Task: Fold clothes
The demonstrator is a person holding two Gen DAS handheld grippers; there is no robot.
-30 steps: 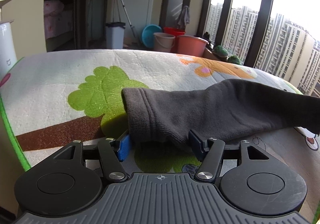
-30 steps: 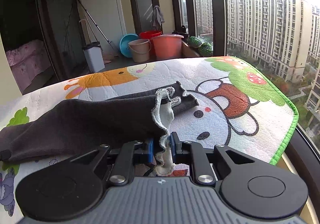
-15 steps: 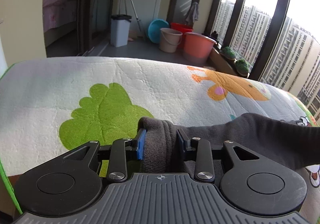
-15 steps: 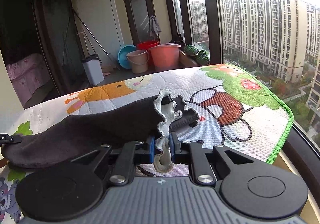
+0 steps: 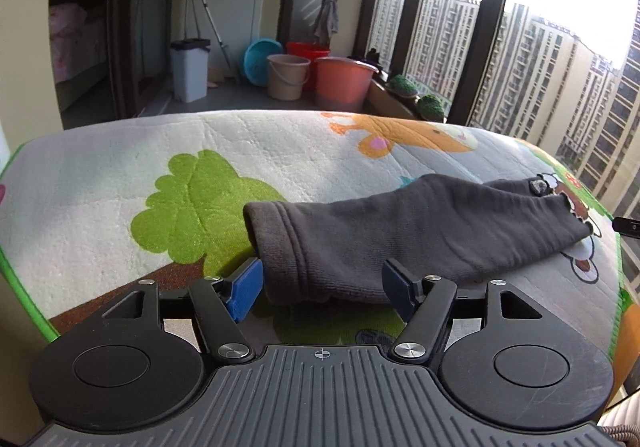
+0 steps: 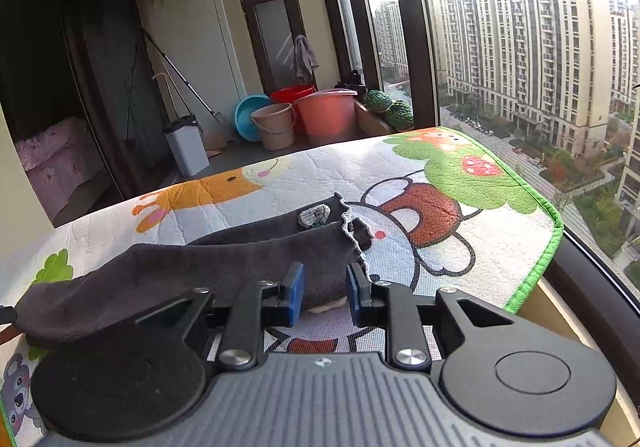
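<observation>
A dark grey garment piece [image 5: 400, 235], long and sleeve-like, lies flat across the cartoon play mat [image 5: 120, 187]. Its ribbed cuff end sits between the blue pads of my left gripper [image 5: 322, 289], whose jaws are opening and stand clear of the cloth. In the right wrist view the same garment [image 6: 200, 271] stretches away to the left. Its frayed, pale-edged end lies between the pads of my right gripper [image 6: 322, 293], which is also opening; the pads do not press on the fabric.
The mat's green border [image 6: 536, 279] marks the table edge close to the window on the right. Beyond the table stand buckets [image 5: 340, 83], a blue basin [image 5: 260, 59] and a white bin [image 5: 190, 69] on the balcony floor.
Both grippers have let go of the garment, which now lies flat on the mat. The left gripper pinched the cuff half a second ago, then opened and drew back. The right pads have parted.
</observation>
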